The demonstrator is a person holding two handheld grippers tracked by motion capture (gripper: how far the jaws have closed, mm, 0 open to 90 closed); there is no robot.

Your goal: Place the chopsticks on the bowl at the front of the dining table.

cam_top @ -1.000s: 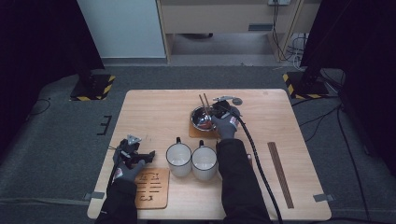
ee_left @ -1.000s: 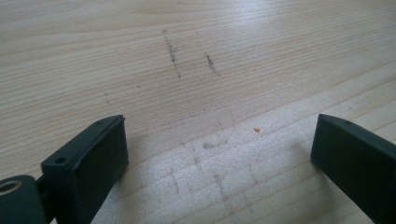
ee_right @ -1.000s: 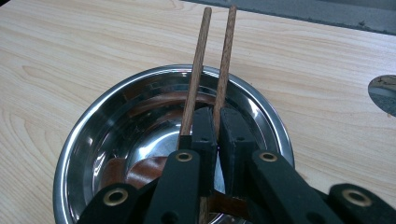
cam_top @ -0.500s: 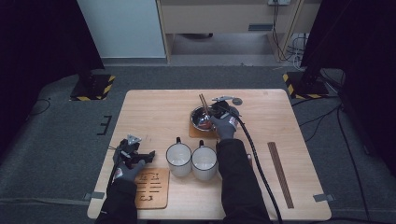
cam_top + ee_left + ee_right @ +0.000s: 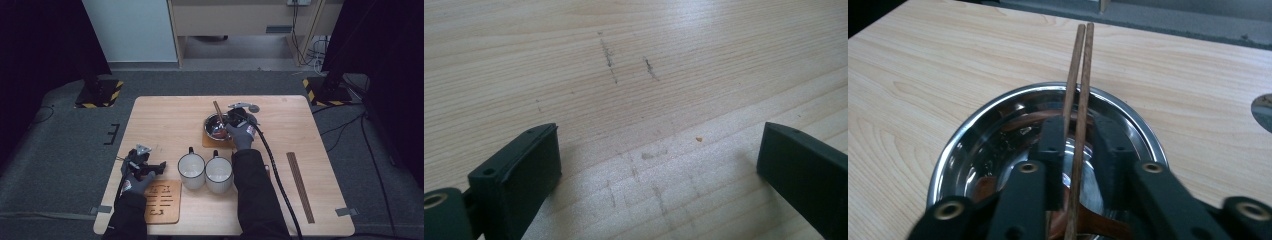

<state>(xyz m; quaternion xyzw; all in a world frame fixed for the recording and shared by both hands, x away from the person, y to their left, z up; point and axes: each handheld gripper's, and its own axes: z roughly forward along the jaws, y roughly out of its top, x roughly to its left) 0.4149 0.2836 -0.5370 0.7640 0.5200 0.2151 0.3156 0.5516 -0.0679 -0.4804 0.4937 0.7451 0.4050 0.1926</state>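
Nothing on the table has shifted since the earlier frames; the one change is at your right gripper, whose jaws have just been opening a little, with the chopsticks between them. In the right gripper view there are gaps on both sides of the sticks, so the pads look to be off them and the pair seems to rest on its own.

Going by size: the table carries everything. Near its front edge stand two white mugs side by side, with a slotted wooden coaster towards the front left corner and a long wooden strip near the right edge. Towards the back edge, right of centre, a steel bowl sits on a square mat. The chopsticks lie with their lower ends in the bowl, leaning over its far rim.

Your left gripper hangs wide and empty over bare wood near the left edge.

The sticks are light, stiff and thin, likely to roll or slide on the smooth steel. Take both together at mid-length, pressed flat.
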